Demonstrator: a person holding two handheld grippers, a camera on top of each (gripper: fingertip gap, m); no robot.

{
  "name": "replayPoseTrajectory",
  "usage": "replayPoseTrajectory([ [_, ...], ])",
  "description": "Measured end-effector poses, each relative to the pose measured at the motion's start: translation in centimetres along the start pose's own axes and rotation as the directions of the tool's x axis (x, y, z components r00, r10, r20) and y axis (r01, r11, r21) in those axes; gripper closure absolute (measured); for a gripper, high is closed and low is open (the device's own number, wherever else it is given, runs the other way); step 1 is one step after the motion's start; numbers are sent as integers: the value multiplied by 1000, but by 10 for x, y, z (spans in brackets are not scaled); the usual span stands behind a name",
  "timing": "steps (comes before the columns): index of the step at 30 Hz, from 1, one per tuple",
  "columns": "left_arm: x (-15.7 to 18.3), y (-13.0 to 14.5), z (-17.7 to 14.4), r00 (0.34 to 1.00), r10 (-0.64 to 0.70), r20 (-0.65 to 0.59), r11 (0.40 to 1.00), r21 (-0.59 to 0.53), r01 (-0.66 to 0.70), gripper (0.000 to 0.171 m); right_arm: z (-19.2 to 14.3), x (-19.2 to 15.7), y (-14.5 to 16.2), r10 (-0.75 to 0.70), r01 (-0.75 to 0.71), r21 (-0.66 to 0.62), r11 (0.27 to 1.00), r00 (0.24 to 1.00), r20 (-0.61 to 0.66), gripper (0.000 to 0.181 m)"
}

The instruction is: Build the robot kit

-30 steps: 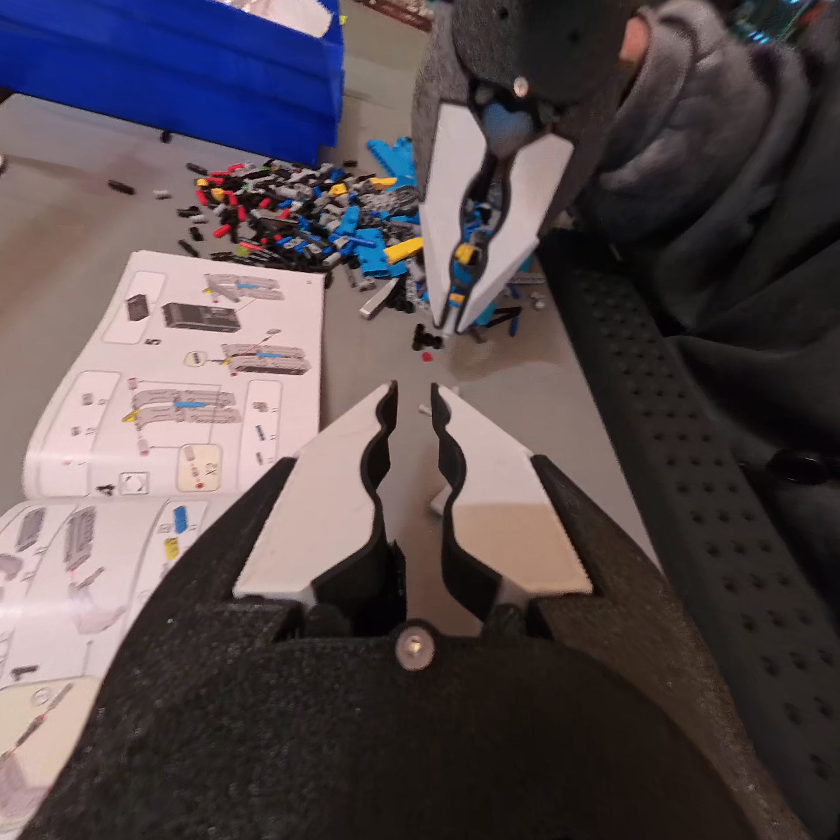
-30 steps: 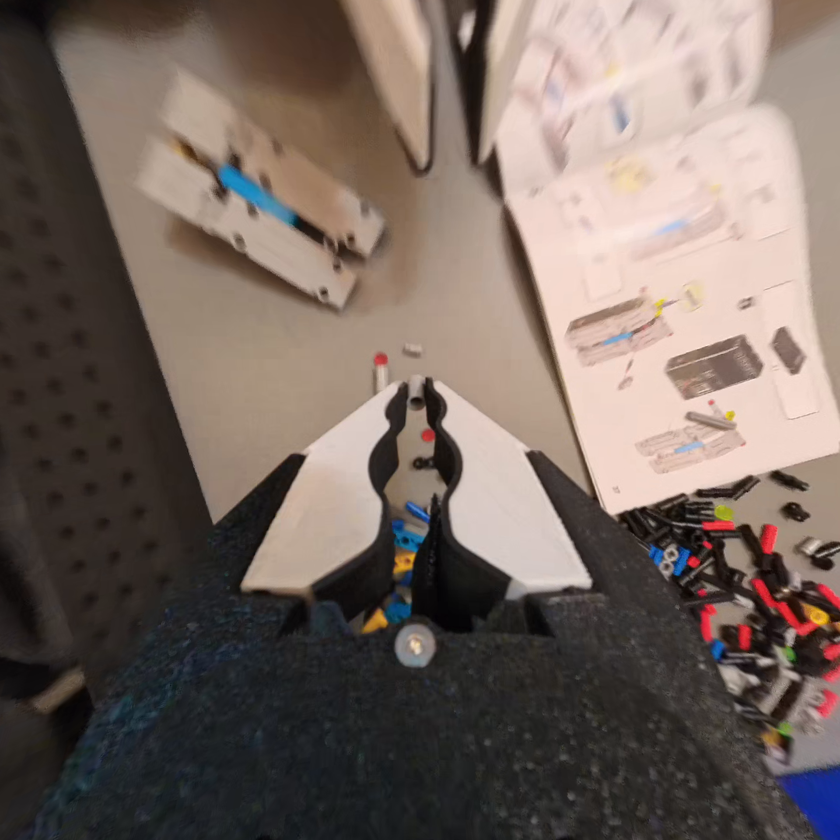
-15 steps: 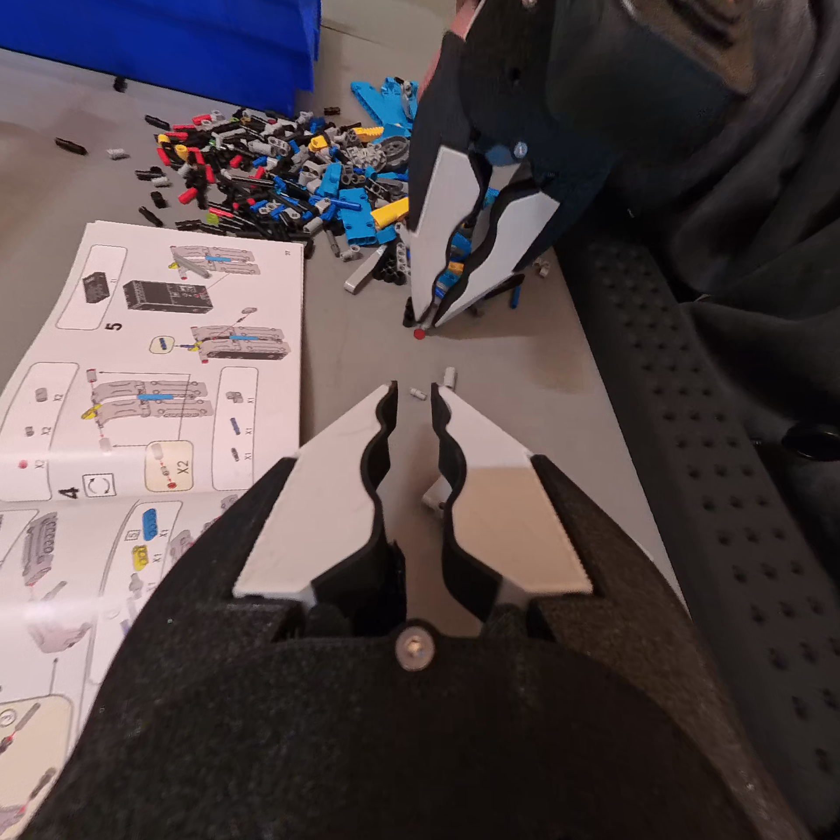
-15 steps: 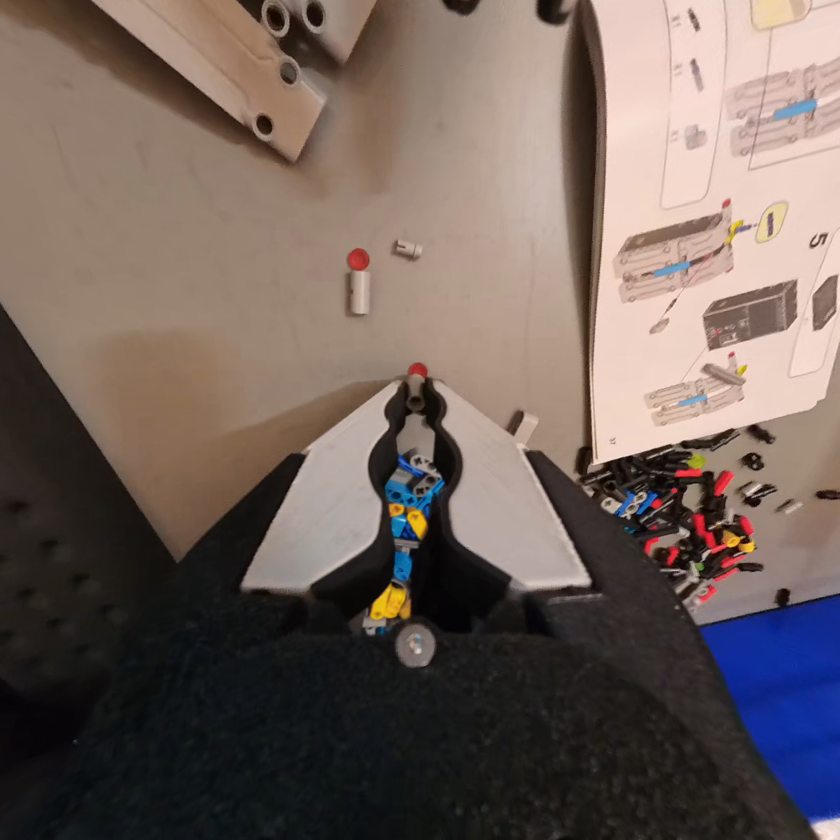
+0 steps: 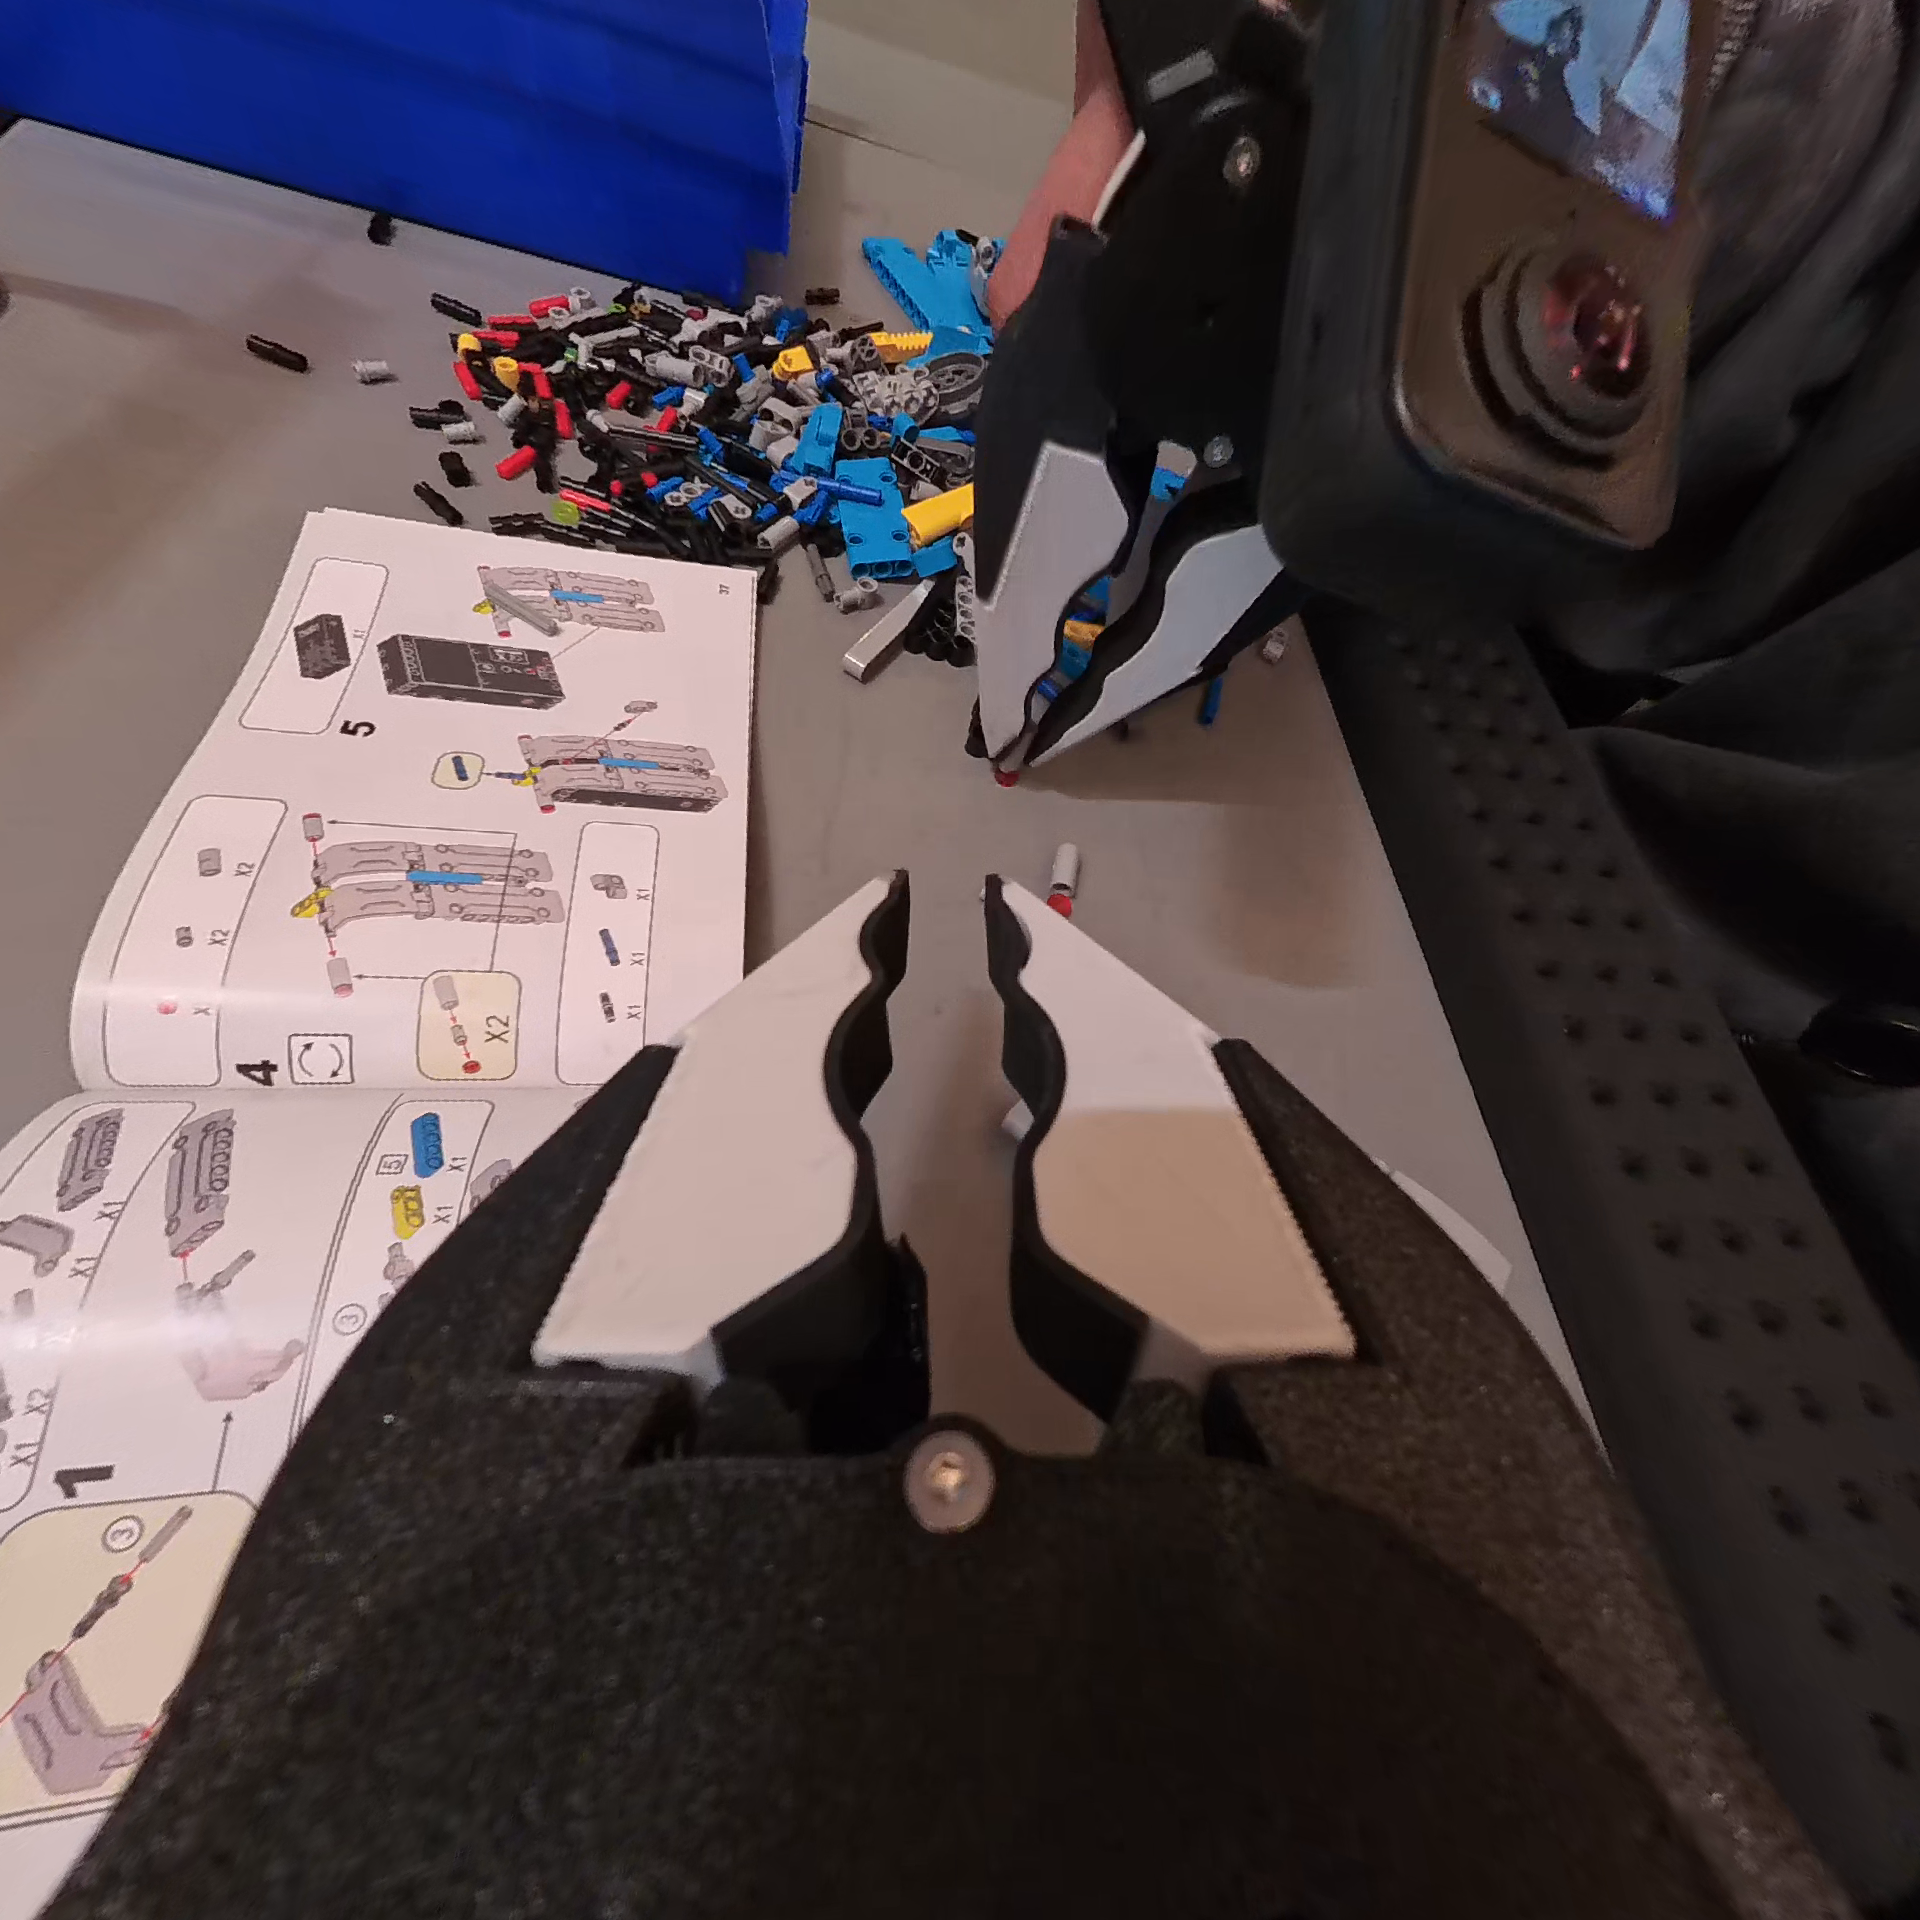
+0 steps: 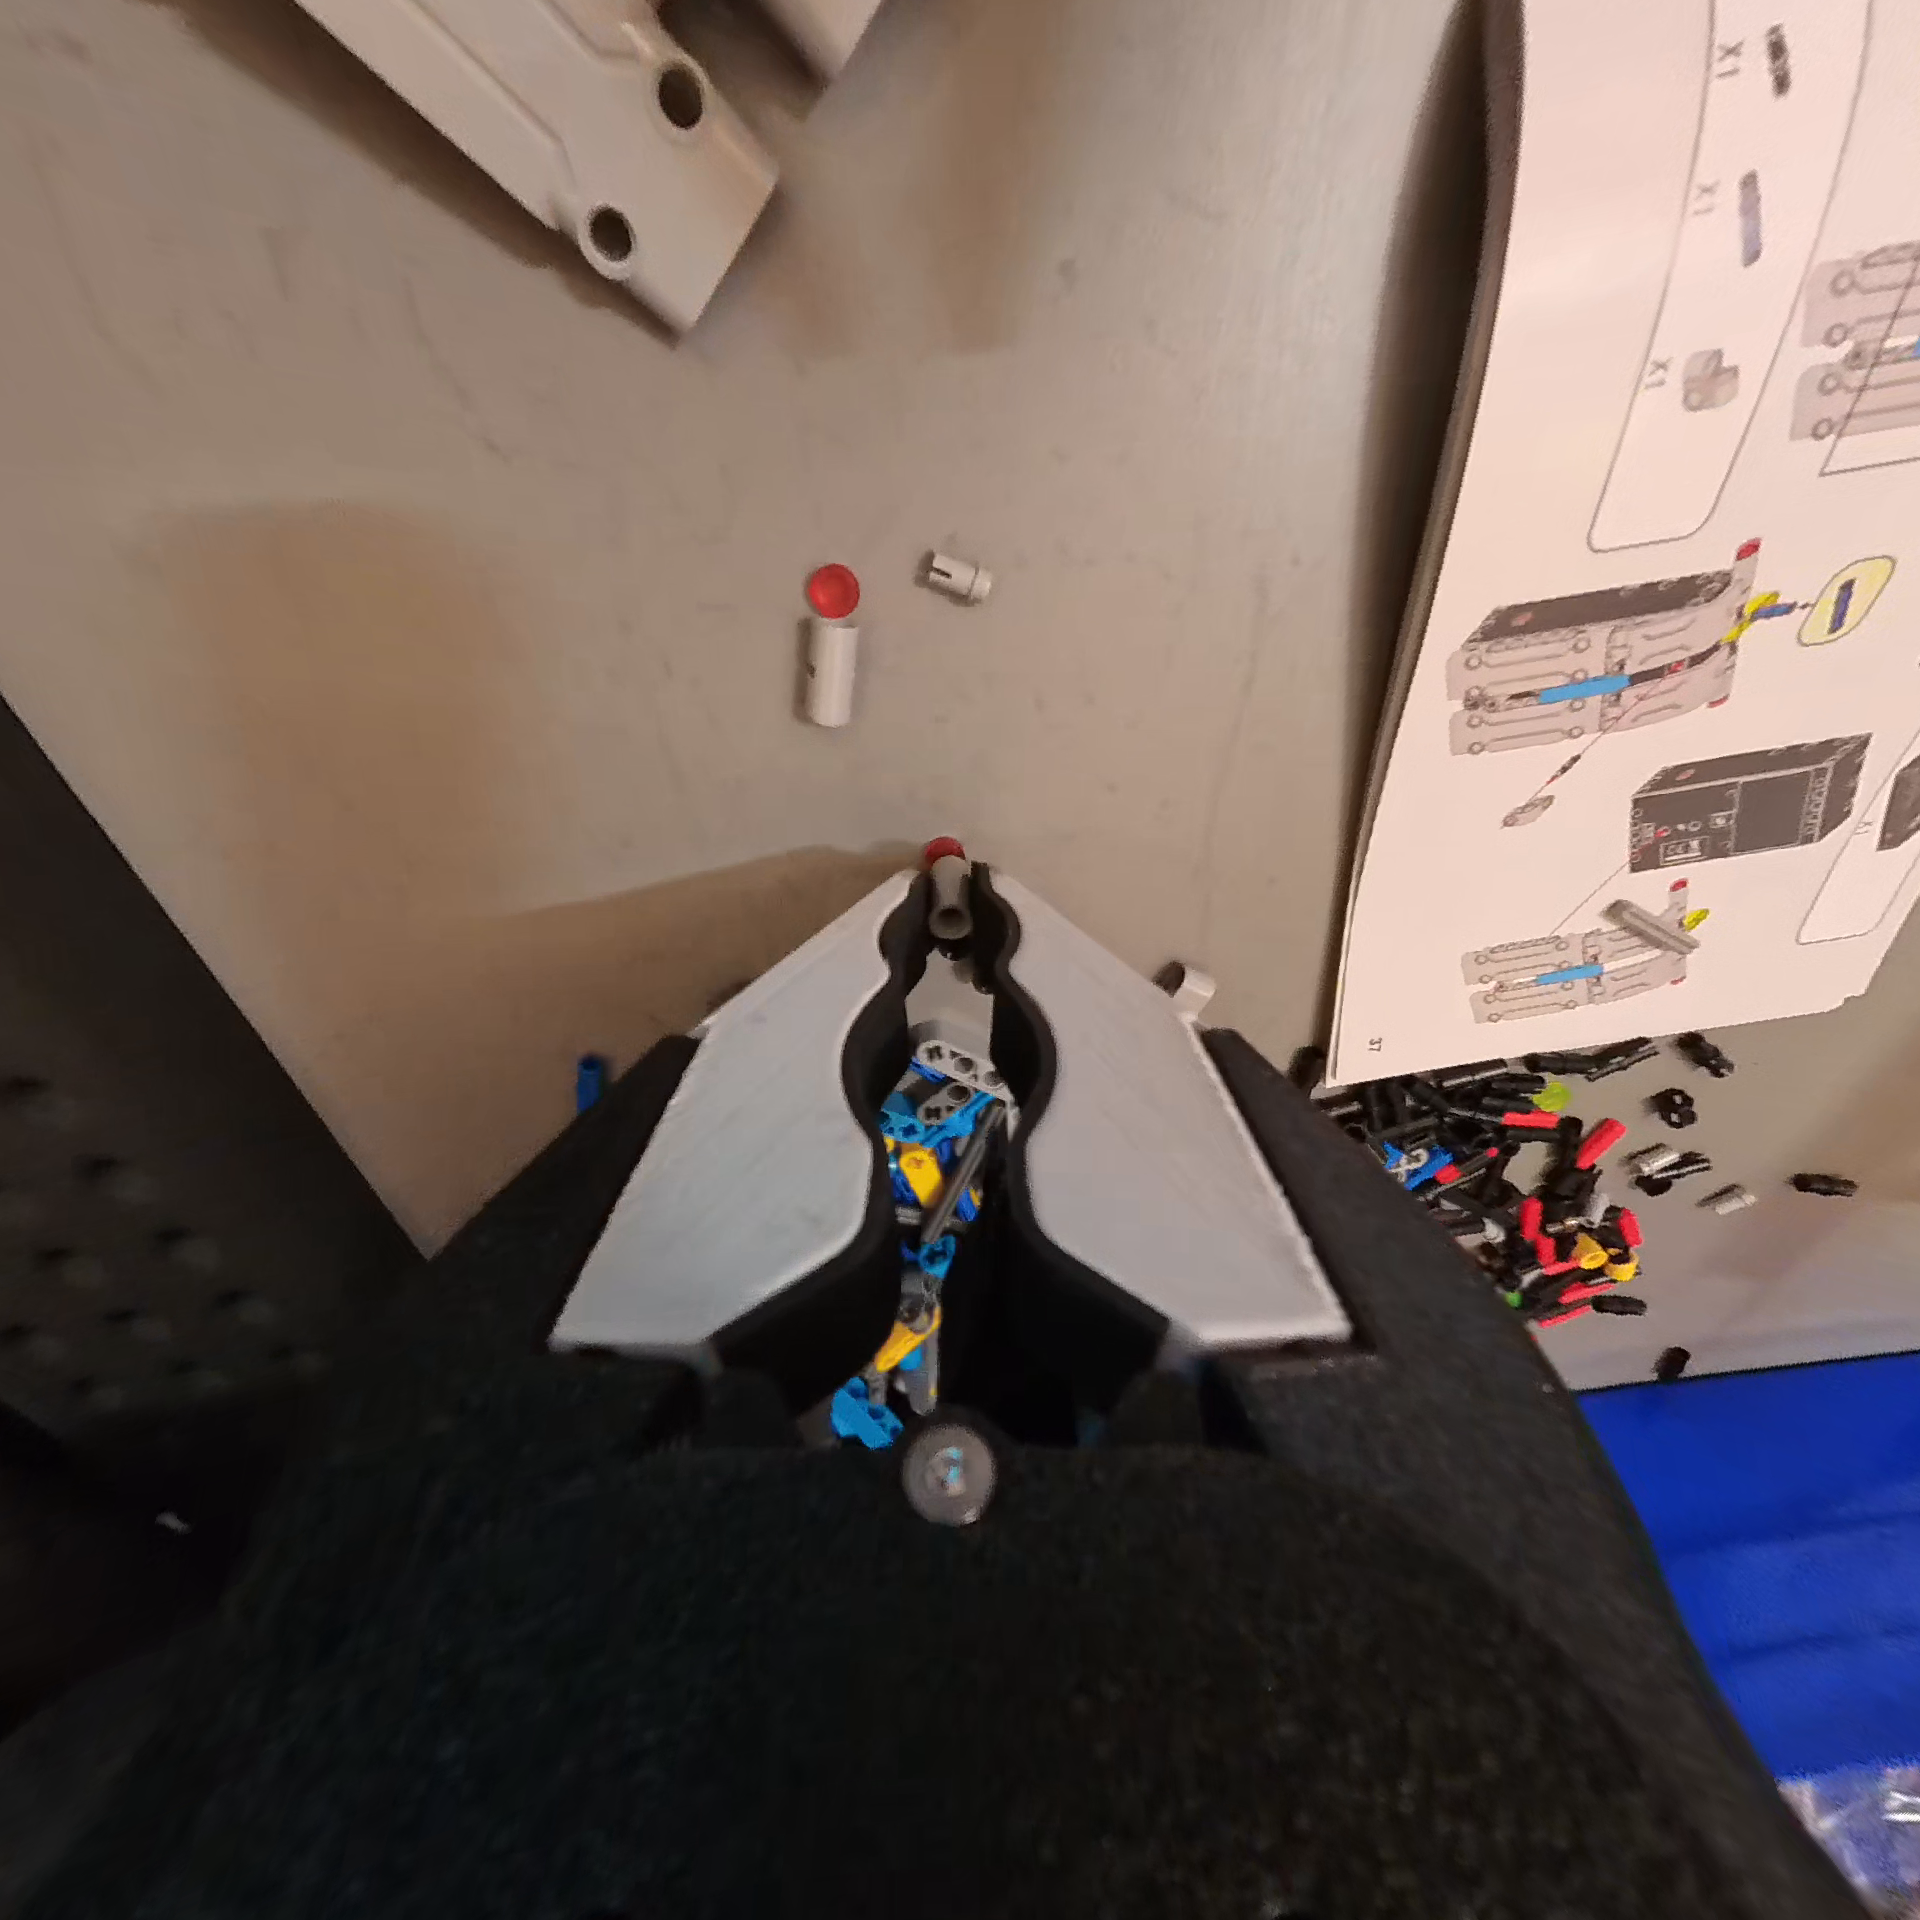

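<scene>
Right wrist view shows my right gripper (image 6: 948, 883) clamped on what looks like a grey pin with a red tip (image 6: 945, 894), just above the surface (image 6: 1143, 520), while my left gripper (image 5: 943, 883) hovers slightly apart, empty.

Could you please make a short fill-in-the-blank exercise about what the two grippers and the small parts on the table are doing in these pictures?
1. The right gripper is shut on a grey pin with a ____ tip.
2. The left gripper holds nothing; its jaws stand ____.
3. The open instruction booklet lies on the grey ____.
4. Behind the pile of small parts stands a ____ bin.

Missing words: red; open; table; blue
</scene>
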State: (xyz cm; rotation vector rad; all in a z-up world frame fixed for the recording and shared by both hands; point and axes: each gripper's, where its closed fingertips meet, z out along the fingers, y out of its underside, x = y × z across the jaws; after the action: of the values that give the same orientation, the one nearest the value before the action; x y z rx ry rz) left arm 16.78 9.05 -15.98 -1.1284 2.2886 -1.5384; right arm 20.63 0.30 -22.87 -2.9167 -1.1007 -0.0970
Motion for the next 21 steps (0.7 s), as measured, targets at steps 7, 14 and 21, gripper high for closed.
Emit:
replayPoseTrajectory([
  [7,-6,2,-3,1000,-10,17,1000,0,10,158,0,0,-3,-93,93,-67,993,996,-2,175],
  [14,-9,1,-5,1000,-20,22,1000,12,20,158,1,-2,-3,-61,63,-53,997,997,48,176],
  [21,-9,4,-2,1000,-16,24,1000,-3,16,158,2,-2,-3,-29,31,-53,998,999,46,176],
])
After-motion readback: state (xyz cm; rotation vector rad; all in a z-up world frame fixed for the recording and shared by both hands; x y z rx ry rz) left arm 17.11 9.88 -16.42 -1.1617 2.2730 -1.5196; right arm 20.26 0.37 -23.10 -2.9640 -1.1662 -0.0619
